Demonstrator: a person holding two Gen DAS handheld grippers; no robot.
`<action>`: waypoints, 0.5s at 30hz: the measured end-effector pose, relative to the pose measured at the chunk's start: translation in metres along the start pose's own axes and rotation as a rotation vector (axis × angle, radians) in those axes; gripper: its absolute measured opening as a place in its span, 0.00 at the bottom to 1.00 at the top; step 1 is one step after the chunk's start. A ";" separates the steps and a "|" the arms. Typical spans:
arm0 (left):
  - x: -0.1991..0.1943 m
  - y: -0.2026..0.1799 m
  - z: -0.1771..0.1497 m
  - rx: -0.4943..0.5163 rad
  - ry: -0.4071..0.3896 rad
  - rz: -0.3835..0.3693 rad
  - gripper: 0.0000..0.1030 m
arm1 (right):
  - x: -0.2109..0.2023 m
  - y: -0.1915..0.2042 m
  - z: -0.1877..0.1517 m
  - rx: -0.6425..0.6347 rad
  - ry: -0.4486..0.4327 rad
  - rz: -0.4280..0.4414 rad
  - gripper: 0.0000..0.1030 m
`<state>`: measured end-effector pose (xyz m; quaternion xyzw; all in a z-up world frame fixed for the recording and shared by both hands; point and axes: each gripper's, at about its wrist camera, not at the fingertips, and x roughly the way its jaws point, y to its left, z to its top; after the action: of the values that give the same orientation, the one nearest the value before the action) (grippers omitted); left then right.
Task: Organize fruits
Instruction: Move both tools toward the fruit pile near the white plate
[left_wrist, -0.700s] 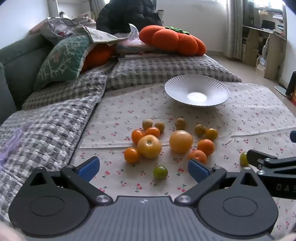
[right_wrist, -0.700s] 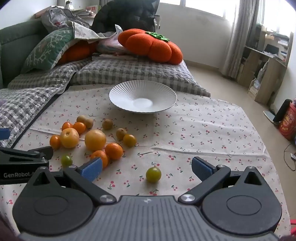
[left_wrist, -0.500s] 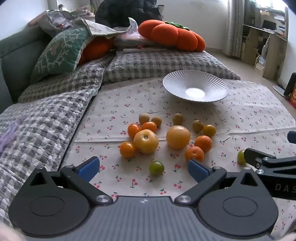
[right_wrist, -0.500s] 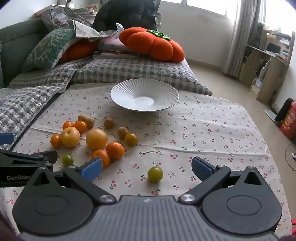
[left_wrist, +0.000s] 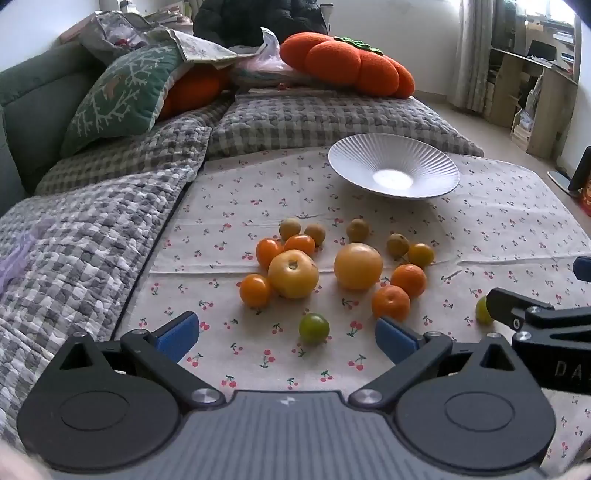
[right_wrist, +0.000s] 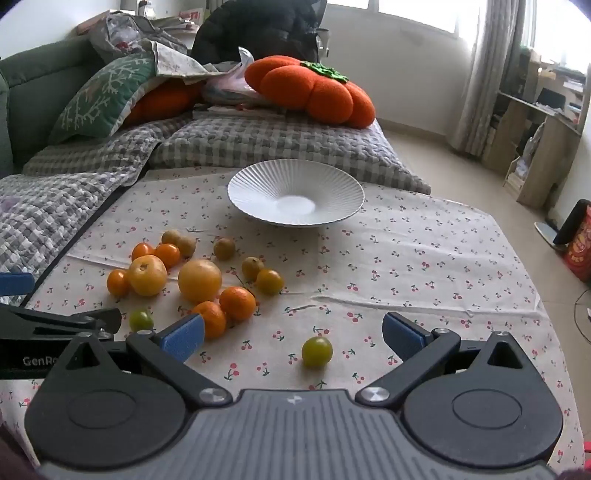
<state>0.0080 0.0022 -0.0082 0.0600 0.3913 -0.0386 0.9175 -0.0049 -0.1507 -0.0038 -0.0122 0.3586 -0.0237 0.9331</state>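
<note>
Several fruits lie loose on a cherry-print cloth (left_wrist: 498, 229): two large yellow ones (left_wrist: 293, 273) (left_wrist: 358, 266), small orange ones (left_wrist: 390, 302), brownish ones (left_wrist: 357, 229) and two small green ones (left_wrist: 314, 328) (right_wrist: 317, 351). An empty white ribbed plate (left_wrist: 393, 170) stands behind them, also in the right wrist view (right_wrist: 295, 192). My left gripper (left_wrist: 287, 334) is open and empty, just short of a green fruit. My right gripper (right_wrist: 293, 338) is open and empty, with the other green fruit between its fingers' line.
A grey checked blanket (left_wrist: 74, 236) borders the cloth on the left. An orange pumpkin cushion (left_wrist: 347, 64) and green pillow (left_wrist: 122, 92) lie behind. Shelves (right_wrist: 535, 140) stand at far right. The floor (right_wrist: 424, 147) drops off past the cloth's right edge.
Both grippers have tilted and drawn slightly closer over the cloth; the fruits sit a little higher in view. Nothing was grasped or moved.
</note>
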 end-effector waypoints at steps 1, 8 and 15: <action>0.001 0.000 0.000 -0.002 0.004 -0.006 0.92 | 0.001 -0.002 0.001 0.004 0.006 0.009 1.00; 0.003 0.002 -0.001 -0.003 0.016 0.003 0.92 | 0.000 -0.004 0.004 -0.002 0.002 0.034 1.00; 0.004 0.004 -0.001 -0.005 0.028 0.010 0.92 | 0.003 0.000 0.006 -0.027 0.017 0.056 1.00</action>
<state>0.0107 0.0058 -0.0119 0.0602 0.4041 -0.0323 0.9122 0.0012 -0.1506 -0.0017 -0.0145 0.3670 0.0071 0.9301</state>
